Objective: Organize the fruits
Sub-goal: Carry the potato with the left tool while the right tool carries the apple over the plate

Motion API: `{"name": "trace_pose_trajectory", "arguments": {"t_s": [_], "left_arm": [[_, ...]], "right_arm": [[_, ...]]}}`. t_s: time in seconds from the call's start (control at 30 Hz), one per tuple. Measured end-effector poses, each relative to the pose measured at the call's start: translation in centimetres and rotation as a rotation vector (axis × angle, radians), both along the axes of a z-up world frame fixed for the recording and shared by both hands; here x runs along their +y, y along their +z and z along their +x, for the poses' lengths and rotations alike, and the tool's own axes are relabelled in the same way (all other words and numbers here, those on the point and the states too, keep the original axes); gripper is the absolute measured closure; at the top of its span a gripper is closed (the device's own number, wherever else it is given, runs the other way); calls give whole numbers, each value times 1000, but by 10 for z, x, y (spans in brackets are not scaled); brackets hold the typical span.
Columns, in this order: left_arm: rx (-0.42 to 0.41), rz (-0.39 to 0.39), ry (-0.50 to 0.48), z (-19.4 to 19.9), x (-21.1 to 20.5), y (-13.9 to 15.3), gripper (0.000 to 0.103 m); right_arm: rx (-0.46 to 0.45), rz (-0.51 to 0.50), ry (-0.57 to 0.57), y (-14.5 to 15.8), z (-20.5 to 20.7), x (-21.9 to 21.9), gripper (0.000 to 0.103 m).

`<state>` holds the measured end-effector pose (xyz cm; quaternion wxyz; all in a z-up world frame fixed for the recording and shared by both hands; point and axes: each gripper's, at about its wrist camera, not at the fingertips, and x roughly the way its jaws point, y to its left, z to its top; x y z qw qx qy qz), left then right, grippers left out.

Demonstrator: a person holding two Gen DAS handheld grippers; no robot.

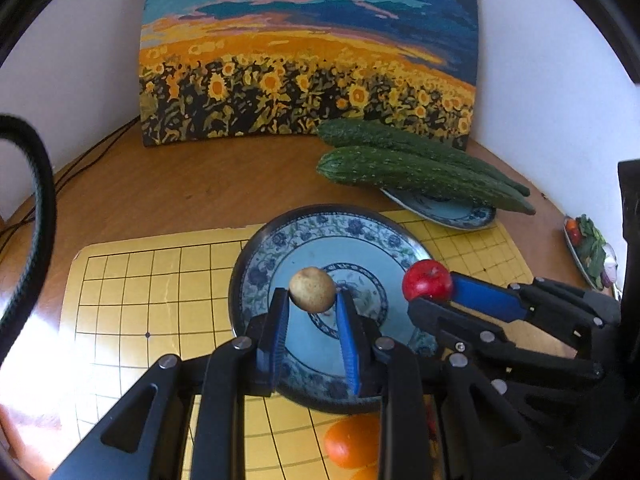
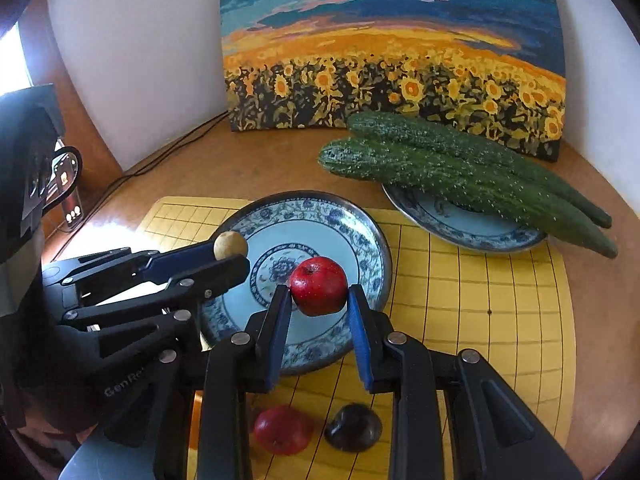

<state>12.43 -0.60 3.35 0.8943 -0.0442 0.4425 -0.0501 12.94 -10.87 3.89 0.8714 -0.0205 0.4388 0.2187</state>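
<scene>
Up front in the left wrist view, the left hand-held gripper [image 1: 313, 300] pinches a small tan round fruit [image 1: 312, 289] between its blue pads, jaws narrow, tilted down above the empty middle of the blue patterned plate [image 1: 280, 240]. That plate sits on a yellow grid mat [image 1: 140, 280] on the brown table [image 1: 180, 184], with bare mat to its left. Behind it, two cucumbers [image 1: 420, 168] lie across a second plate [image 1: 448, 212] before a sunflower painting [image 1: 308, 56]. At the plate's right rim, the right hand-held gripper [image 1: 434, 292] holds a red apple [image 1: 427, 280]. An orange [image 1: 352, 440] lies on the mat near the bottom edge, below the plate.

Seen from the right wrist view, the right hand-held gripper [image 2: 319, 300] clamps the red apple [image 2: 319, 286] over the plate's [image 2: 372, 240] near right part, pointing steeply down. Reaching in from the left, the left hand-held gripper [image 2: 232, 252] carries the tan fruit [image 2: 231, 245] over the plate's left rim. Below the jaws, another red apple [image 2: 283, 430] and a dark fruit [image 2: 353, 426] rest on the mat [image 2: 480, 300], just beside each other.
</scene>
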Motion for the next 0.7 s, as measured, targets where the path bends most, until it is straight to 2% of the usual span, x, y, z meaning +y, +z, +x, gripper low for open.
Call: {"name": "trace_pose_trajectory", "arguments": {"t_s": [0.37, 0.7], "left_arm": [[16, -4, 5, 11, 4, -12, 78], [26, -9, 8, 12, 4, -16, 78]], "right_arm": [[21, -14, -7, -15, 17, 5, 73], [14, -1, -16, -16, 16, 2, 73]]}}
